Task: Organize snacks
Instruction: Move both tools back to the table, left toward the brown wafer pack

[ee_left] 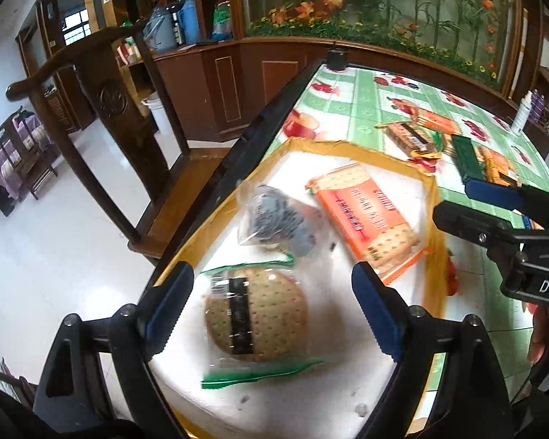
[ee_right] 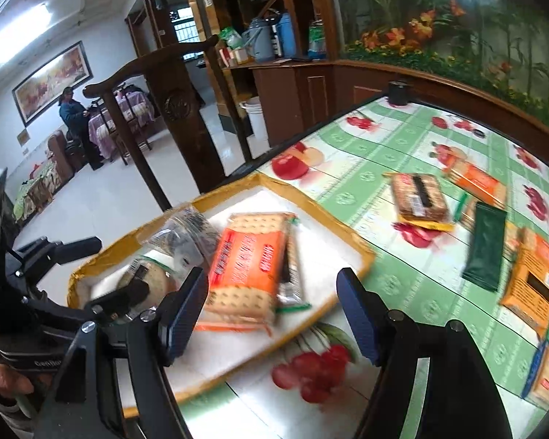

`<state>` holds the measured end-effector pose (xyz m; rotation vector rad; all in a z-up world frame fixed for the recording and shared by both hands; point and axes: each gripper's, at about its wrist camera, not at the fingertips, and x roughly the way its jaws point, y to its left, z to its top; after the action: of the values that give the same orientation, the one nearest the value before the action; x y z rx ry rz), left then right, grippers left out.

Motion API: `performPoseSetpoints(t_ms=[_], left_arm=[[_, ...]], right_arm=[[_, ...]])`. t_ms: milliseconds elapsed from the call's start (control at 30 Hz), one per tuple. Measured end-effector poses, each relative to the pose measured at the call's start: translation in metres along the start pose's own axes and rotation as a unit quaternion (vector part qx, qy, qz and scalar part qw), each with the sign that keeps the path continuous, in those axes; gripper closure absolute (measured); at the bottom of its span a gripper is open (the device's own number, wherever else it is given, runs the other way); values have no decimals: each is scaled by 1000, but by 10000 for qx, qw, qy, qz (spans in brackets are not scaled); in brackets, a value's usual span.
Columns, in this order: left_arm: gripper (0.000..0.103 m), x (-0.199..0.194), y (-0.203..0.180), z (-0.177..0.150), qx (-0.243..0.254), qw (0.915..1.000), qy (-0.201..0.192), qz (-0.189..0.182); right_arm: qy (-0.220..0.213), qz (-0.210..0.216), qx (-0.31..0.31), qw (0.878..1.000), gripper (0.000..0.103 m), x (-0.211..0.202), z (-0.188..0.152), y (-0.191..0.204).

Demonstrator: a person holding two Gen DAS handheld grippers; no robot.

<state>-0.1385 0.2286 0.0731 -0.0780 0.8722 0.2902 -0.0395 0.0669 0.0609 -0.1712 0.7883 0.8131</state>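
Note:
A white tray [ee_left: 430, 197] with a yellow taped rim lies on the table's left end. In it are a round cracker pack [ee_left: 256, 314], a clear bag of dark snacks [ee_left: 274, 219] and an orange cracker pack [ee_left: 362, 212]. My left gripper [ee_left: 271, 289] hangs open above the round pack and holds nothing. My right gripper [ee_right: 271, 314] is open too, over the tray's near right edge, with the orange cracker pack [ee_right: 245, 267] lying just beyond its left finger. More snacks lie on the tablecloth: a brown pack [ee_right: 419, 194], a dark green pack [ee_right: 485, 245] and an orange box [ee_right: 534, 278].
The fruit-print tablecloth [ee_right: 366, 168] covers the table. A carved wooden chair [ee_left: 109, 109] stands against the table's left side. A small black object [ee_right: 399, 93] sits at the far corner. Wooden cabinets line the back. A person stands far off in the room [ee_right: 73, 109].

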Motion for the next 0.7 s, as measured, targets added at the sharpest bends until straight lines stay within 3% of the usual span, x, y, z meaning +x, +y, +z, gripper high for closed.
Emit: performPoseSetpoints(t_ms=[267,467,700], left_arm=[[15,-3,-35,14,112,9993,-1,-357],[14,-2,-69,33,115,9954,184,-933],[14,0,-98,53,209,9946,220,-991]], right_arm=[[-124,-357,356,9987,30,-33,-19,-42],[-175,-689,853,9938,27,-54,-36,-86],[-216,-798,1150,9899,27,-67,-49,-113]])
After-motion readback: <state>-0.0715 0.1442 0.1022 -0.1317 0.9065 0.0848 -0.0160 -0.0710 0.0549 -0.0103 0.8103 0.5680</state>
